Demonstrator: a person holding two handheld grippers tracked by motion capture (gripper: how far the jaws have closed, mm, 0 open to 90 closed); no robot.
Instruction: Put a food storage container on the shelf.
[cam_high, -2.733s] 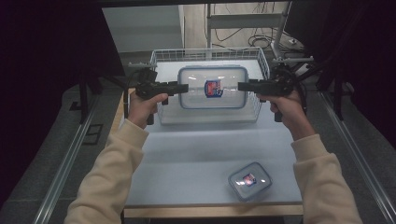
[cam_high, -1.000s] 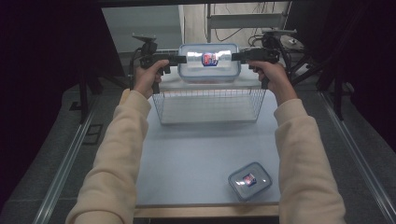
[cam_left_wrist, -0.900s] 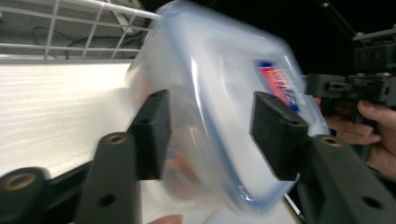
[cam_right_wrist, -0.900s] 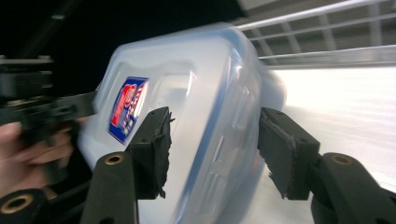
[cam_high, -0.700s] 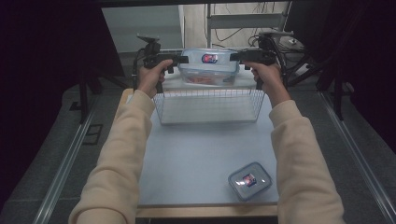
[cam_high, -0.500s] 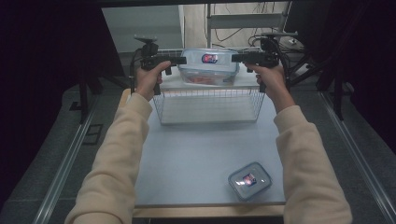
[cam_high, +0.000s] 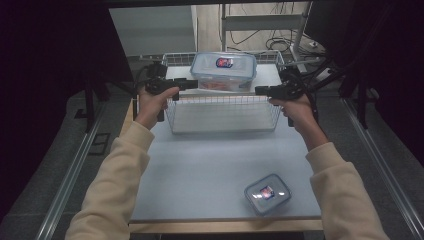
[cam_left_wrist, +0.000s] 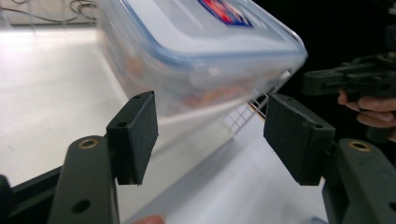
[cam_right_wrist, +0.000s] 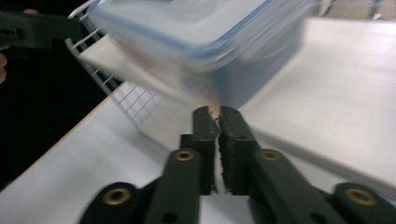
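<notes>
Container (cam_high: 223, 70) (clear tub, blue-rimmed lid, red-blue label on top) sits at the far end of the wire basket (cam_high: 223, 113), up at rim level and above the basket floor. Long axis runs left-right, parallel to the basket's far rim. Lid faces up. In both gripper views it reads as tilted, but those cameras turn with the hands, so I can't tell true tilt from them; in the high view it looks roughly level. Whether it rests on the rim or hangs free, can't tell.

Left gripper (cam_left_wrist: 210, 135): jaws spread wide, they have just been opening. Pads (cam_left_wrist: 140, 128) flank the container's near end without touching it, nothing pinched. It's beside the basket's far-left corner, pointing inward at the container.

Right gripper (cam_right_wrist: 214, 122): jaws pressed together, having just snapped closed, nothing between them. Tips sit just below and short of the container's blurred end. It's beside the basket's far-right corner, also pointing inward.

Small lidded box (cam_high: 267, 193) is well clear of the basket, near the table's (cam_high: 210, 165) front-right edge.
</notes>
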